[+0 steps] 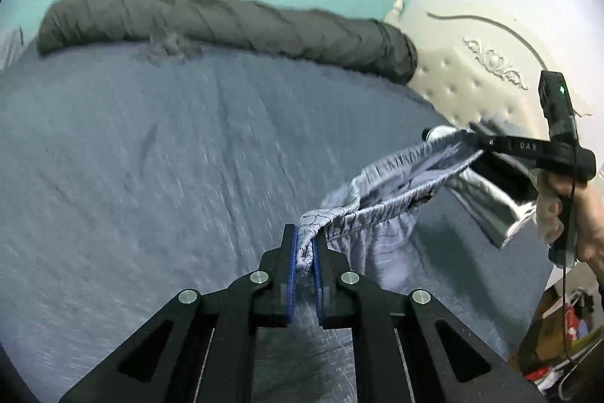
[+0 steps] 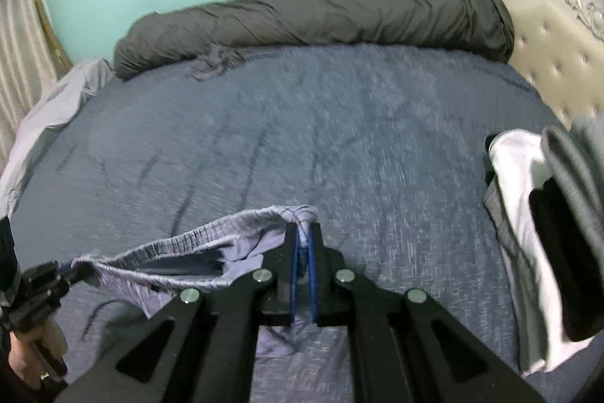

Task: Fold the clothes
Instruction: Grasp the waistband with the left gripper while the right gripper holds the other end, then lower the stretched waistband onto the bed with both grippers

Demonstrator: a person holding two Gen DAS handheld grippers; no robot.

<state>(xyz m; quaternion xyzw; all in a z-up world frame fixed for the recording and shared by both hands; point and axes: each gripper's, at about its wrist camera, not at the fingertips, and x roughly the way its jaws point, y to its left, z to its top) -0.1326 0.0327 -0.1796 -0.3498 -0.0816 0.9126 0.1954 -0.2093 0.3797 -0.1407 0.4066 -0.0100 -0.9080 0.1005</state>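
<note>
Over blue bed [image 1: 151,176], shorts [image 1: 381,206] up off the sheet, waistband stretched between left tongs [image 1: 305,244] and right tongs [image 2: 303,237], both clenched on its ends, probably to hang it flat for folding.

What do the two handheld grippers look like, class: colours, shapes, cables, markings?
Both the left gripper and the right gripper are black, with angular linkage arms, round silver pivot bolts and ribbed blue finger pads. Seen from the left wrist, the right one shows a pistol-style handle, white lettering, a green light and a thin black cable.
</note>
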